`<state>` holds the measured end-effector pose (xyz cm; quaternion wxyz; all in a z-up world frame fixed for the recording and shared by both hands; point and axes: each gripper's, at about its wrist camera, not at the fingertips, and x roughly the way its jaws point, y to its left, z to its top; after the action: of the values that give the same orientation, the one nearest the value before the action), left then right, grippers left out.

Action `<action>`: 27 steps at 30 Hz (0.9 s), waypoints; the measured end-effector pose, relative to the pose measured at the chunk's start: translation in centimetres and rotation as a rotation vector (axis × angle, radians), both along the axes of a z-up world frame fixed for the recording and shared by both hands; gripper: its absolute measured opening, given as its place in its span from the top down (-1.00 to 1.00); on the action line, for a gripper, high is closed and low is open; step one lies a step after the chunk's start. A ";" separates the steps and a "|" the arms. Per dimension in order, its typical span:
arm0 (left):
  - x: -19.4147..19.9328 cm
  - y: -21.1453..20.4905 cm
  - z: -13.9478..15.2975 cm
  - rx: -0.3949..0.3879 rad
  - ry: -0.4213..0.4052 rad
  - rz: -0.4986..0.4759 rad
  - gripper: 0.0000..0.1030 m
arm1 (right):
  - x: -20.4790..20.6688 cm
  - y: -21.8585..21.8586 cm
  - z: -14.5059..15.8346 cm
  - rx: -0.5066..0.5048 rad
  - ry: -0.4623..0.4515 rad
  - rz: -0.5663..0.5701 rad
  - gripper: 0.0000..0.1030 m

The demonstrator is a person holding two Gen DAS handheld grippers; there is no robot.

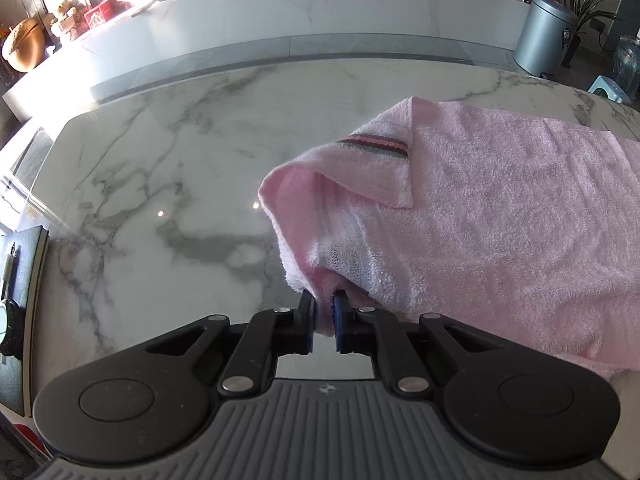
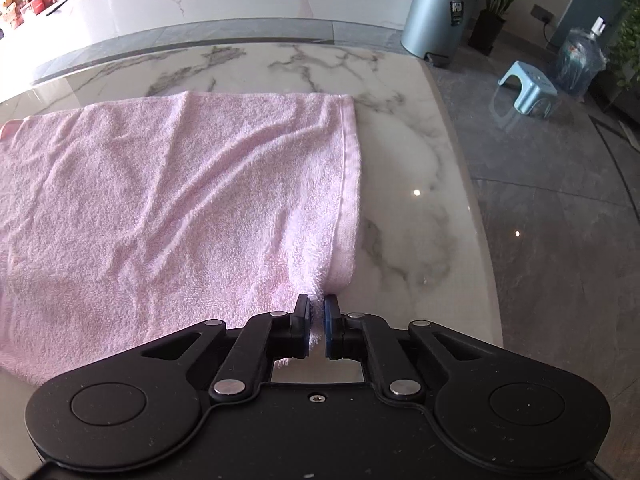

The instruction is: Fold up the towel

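Surface: marble table (image 1: 168, 168), glossy and grey-veined, with a long white counter (image 1: 280, 12) behind it and a grey bin (image 2: 436, 8) on the floor beyond.
Towel: pink towel (image 2: 168, 184) spread across the table, its near edge raised off the marble at both ends; the left end has curled over, so a striped band (image 1: 376, 145) shows on a turned-back flap.
Left fingers: left gripper (image 1: 325, 316) closed almost fully on the towel's near left corner — a bunch of terry sits pinched between the blue pads.
Right fingers: right gripper (image 2: 318, 326) likewise nipped tight on the near right corner, just inside the hemmed side edge.
Why held so: one corner per hand keeps the near edge taut enough to carry over to the far edge — probably the first fold, though the far left corner is hard to make out.
Pose: both grippers point steeply down at the table, side by side, level with each other.
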<state>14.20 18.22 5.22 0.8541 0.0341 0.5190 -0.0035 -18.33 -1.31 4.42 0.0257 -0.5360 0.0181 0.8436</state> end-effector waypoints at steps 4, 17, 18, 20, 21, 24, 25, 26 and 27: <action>0.5 0.7 2.4 0.017 -0.043 0.002 0.84 | -1.0 -0.1 2.8 0.028 0.043 0.019 0.91; 5.8 0.9 0.9 0.078 -0.017 0.027 0.82 | -9.6 -2.1 3.2 0.162 0.068 0.057 0.89; 6.2 0.9 0.6 0.077 -0.012 0.031 0.79 | -10.2 -2.1 2.9 0.167 0.074 0.049 0.89; 6.7 1.2 0.1 0.073 -0.009 0.043 0.72 | -10.8 -2.0 2.5 0.171 0.076 0.040 0.86; 6.9 1.4 -0.1 0.069 -0.018 0.053 0.70 | -11.1 -1.9 2.3 0.174 0.077 0.037 0.79; 7.2 1.8 -0.4 0.050 -0.043 0.085 0.33 | -11.3 -1.9 2.0 0.209 0.094 0.024 0.28; 7.2 1.9 -0.3 0.046 -0.046 0.094 0.20 | -11.3 -1.8 2.0 0.222 0.100 0.018 0.18; 7.1 2.0 -0.2 0.039 -0.052 0.095 0.16 | -11.2 -1.7 2.0 0.227 0.107 0.014 0.12; 6.8 2.1 0.0 0.033 -0.054 0.090 0.16 | -11.0 -1.5 2.1 0.232 0.114 0.010 0.11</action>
<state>21.05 20.29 5.19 0.8664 0.0246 0.4967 0.0446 -29.35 -2.78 6.53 0.0824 -0.4807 -0.0806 0.8693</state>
